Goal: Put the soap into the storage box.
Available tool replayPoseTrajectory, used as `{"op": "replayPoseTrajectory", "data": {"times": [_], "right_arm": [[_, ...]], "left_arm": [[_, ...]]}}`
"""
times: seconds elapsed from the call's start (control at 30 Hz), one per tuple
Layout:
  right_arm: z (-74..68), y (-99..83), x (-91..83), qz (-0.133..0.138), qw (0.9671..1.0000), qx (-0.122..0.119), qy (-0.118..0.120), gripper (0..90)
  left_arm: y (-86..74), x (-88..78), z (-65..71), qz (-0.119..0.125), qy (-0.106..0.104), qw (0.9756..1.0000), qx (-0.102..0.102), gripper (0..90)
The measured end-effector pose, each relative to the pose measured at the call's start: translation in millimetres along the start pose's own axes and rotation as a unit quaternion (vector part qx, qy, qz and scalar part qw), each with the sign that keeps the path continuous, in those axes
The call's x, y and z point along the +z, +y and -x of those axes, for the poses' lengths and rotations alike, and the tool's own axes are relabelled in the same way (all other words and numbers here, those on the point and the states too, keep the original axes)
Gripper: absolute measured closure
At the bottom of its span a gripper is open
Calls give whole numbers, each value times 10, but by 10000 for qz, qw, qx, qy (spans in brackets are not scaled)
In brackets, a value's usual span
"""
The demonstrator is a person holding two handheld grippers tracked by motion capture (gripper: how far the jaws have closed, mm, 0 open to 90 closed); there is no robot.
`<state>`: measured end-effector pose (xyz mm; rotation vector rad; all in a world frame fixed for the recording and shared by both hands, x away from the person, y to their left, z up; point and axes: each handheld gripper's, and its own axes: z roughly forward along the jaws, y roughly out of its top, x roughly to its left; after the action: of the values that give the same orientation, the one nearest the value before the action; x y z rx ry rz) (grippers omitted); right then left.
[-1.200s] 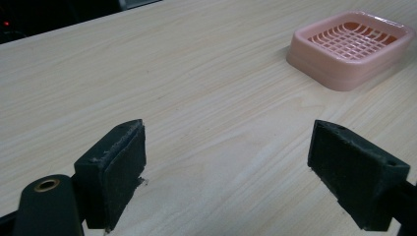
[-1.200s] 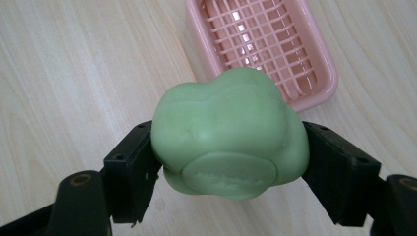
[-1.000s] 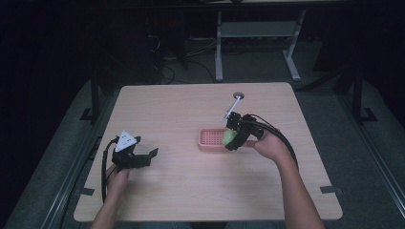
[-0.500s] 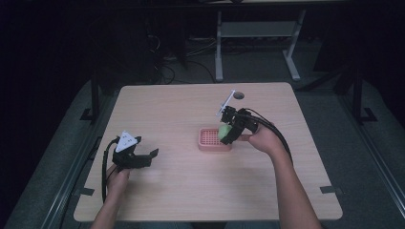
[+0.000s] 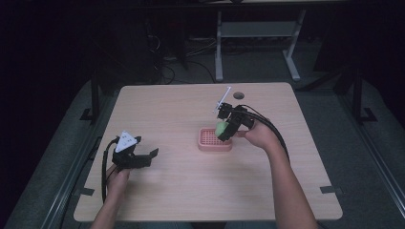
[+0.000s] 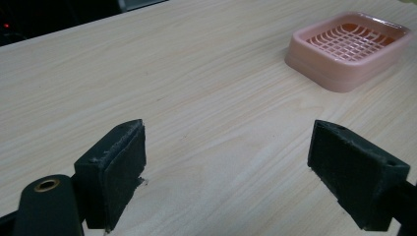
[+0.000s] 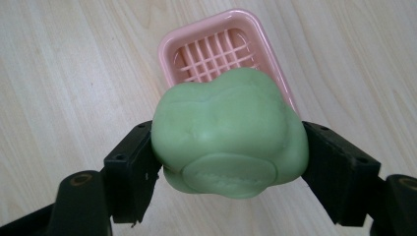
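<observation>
**Soap held above the pink dish**

Table (image 5: 181,191) of pale wood is the largest thing, and most of its top is bare. Near its middle, a little toward the person's right, sits a pink soap dish (image 5: 210,142) with a grid floor; it seems light plastic and could slide if pushed.

Right gripper (image 7: 228,162) is clamped on a green soap bar (image 7: 228,135), one jaw on each of its two opposite sides. In the high view the bar (image 5: 222,130) hangs over the right end of the dish, lifted clear of it.

The bar looks solid and rounded, with a smooth, waxy skin and a shallow stamped oval on the face toward the camera. I judge it is moderately heavy for its size, stiff, and rather slippery, so a hold across the widest part, as now, seems safest. A hard squeeze might dent it.

Left gripper (image 6: 243,167) rests low over bare table with jaws wide apart, holding nothing, well apart from the dish.
</observation>
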<state>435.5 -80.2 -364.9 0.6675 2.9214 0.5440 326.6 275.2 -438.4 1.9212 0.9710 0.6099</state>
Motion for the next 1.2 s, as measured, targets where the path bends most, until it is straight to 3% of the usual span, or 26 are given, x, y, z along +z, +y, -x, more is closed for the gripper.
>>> {"op": "replayPoseTrajectory", "data": {"times": [0.67, 1.2], "right_arm": [[90, 154, 75, -154, 9999, 2, 68, 258], [141, 227, 338, -411, 9989, 100, 181, 258]], "left_arm": [[1, 2, 2, -8, -8, 10000, 28, 143], [2, -6, -2, 13, 34, 10000, 33, 143]]}}
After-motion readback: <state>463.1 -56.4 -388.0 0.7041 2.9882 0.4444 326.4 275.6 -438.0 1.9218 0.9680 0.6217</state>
